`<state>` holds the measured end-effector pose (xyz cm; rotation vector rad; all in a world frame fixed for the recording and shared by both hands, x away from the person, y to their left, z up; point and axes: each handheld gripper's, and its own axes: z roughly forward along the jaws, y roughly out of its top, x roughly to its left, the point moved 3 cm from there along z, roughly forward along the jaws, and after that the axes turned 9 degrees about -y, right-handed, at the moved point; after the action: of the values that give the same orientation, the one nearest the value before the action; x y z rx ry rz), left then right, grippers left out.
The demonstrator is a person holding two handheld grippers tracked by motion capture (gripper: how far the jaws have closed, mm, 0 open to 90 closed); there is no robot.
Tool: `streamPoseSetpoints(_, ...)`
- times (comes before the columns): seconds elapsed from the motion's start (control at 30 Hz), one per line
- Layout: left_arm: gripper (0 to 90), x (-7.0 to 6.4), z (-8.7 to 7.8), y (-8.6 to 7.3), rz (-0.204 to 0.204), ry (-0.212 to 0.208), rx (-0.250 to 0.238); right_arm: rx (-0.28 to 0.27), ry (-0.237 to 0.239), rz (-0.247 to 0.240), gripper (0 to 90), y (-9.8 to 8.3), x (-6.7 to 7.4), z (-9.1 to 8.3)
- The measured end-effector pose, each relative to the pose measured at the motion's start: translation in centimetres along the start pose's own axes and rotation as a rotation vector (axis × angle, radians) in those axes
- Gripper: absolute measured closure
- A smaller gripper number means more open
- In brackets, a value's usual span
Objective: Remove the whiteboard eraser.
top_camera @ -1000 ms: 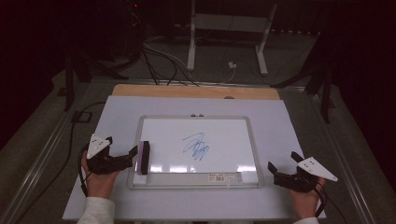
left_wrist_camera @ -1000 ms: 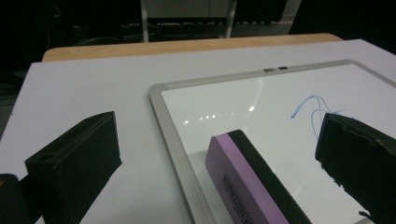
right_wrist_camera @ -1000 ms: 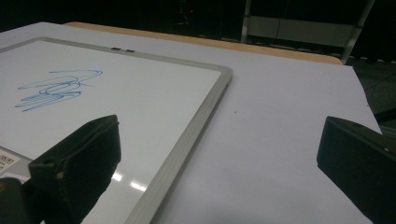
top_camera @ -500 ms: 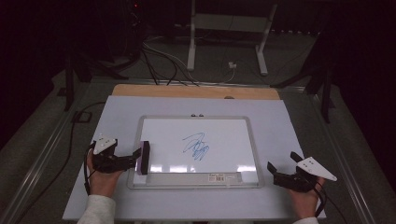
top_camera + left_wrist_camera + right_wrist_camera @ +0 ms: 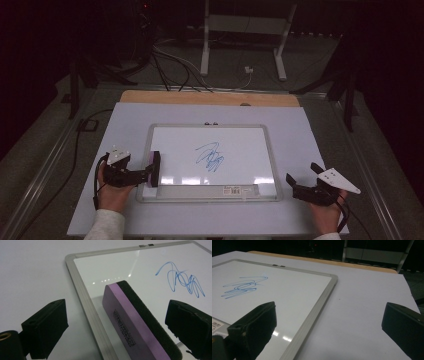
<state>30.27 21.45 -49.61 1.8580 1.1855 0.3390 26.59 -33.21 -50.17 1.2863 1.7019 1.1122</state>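
**Purple eraser between the left jaws at the whiteboard's edge**

Purple foam with a black felt face makes up the eraser (image 5: 140, 325), which is seen lying on the whiteboard (image 5: 235, 145) just inside its left frame rail, near the board's lower left corner. It is straddled by the left gripper (image 5: 150, 172): one jaw is placed over the white table cover outside the rail, the other over the board's surface on the felt side. A clear gap is kept on both sides, so the jaws are spread and nothing is clamped, though they have just been closing a little around it. A blue scribble (image 5: 211, 156) is found near the board's middle, well apart from the eraser. The right gripper (image 5: 300, 186) is held off the board's lower right corner, its jaws wide apart over the rail and the table cover (image 5: 310, 135), with nothing gripped.
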Motion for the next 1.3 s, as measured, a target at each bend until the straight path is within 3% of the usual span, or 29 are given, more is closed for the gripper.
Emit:
streamPoseSetpoints(0.37, 6.7, 0.3, 0.5, -1.0, -0.029, -0.010, 0.034, -0.003, 0.000, 0.004, 0.3, 0.0, 0.0, -0.1)
streamPoseSetpoints(0.57, 6.7, 0.5, 0.4, -1.1, -0.049, -0.019, 0.030, -0.002, -0.001, 0.003, 0.3, 0.0, 0.0, -0.1)
streamPoseSetpoints(1.3, 8.4, 0.7, -0.3, -1.7, -0.063, -0.027, 0.023, 0.001, 0.000, 0.002, 0.3, 0.0, 0.0, -0.1)
